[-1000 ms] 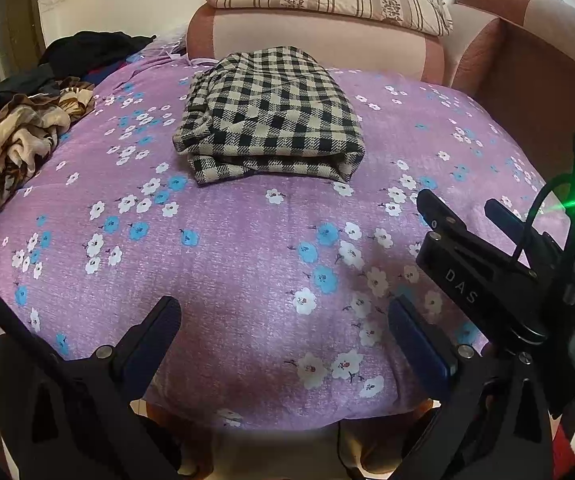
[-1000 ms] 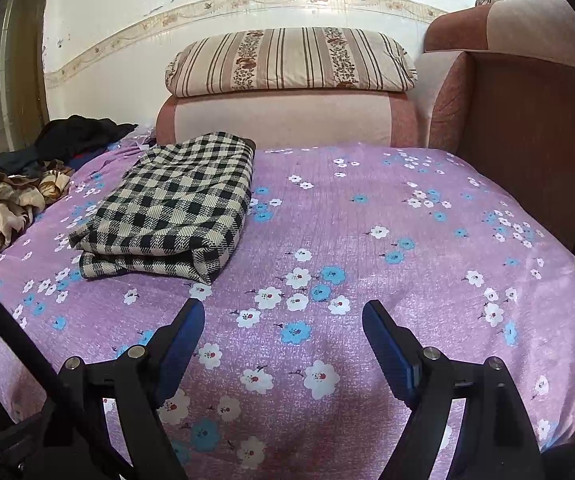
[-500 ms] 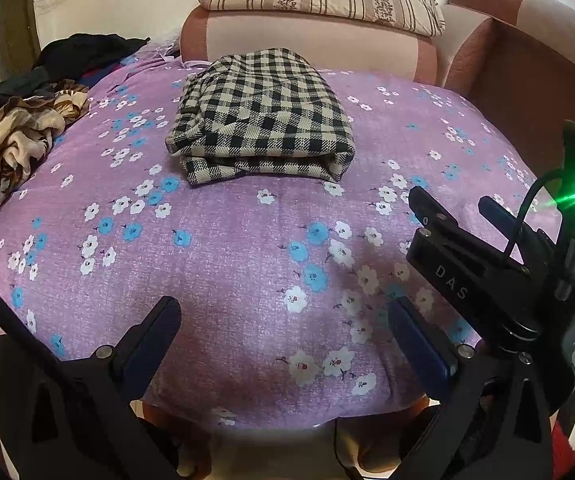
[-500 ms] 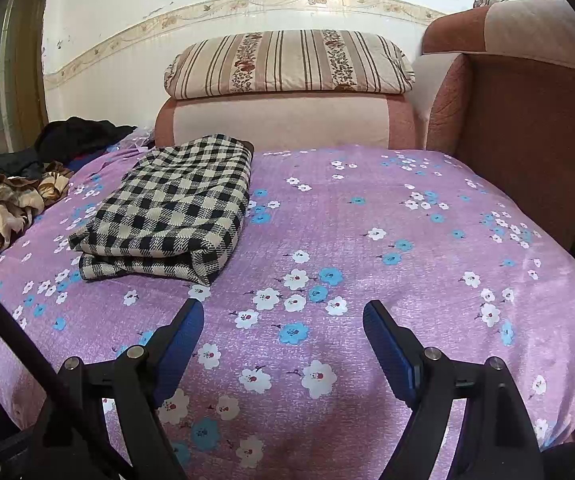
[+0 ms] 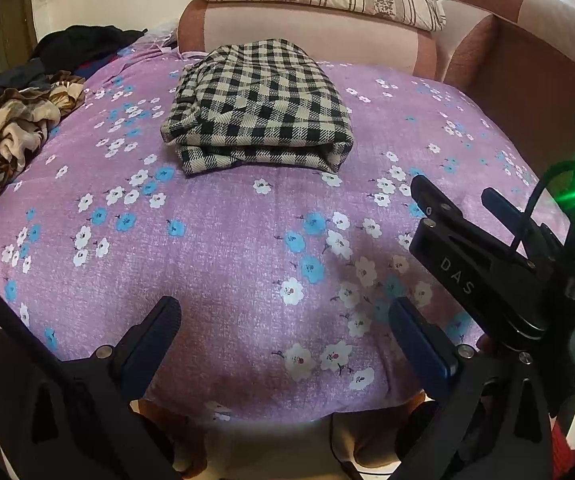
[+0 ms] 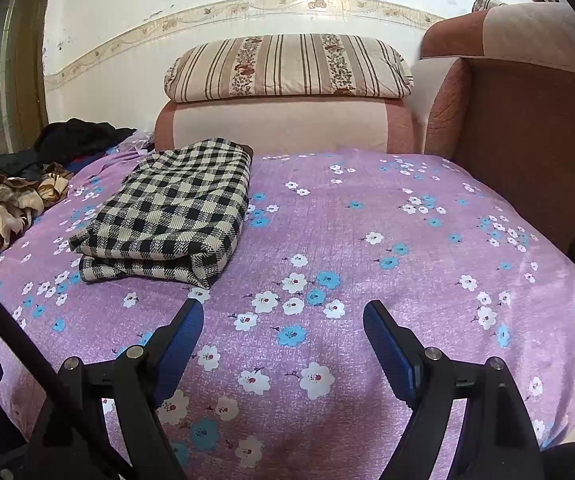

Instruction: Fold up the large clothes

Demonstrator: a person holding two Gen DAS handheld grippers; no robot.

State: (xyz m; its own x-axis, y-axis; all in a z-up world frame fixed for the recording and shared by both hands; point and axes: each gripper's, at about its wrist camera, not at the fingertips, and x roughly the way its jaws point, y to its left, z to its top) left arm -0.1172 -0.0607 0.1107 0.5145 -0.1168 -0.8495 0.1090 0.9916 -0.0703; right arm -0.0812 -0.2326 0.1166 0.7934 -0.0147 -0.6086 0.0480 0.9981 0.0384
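The checked garment (image 5: 259,112) lies folded in a neat block at twelve o'clock on the bed (image 5: 247,248). We judge this one done; a crumpled heap (image 5: 11,140) at nine o'clock awaits. Our left tongs (image 5: 283,344) and right tongs (image 6: 283,344) gape empty over bare bedspread, with free room toward three o'clock.

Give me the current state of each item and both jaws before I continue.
Checked garment: folded, lying flat on the bed.
Brown patterned cloth: crumpled, unfolded, at the bed's edge.
Dark clothes: heaped, unfolded.
Left gripper: jaws open, empty.
Right gripper: jaws open, empty.
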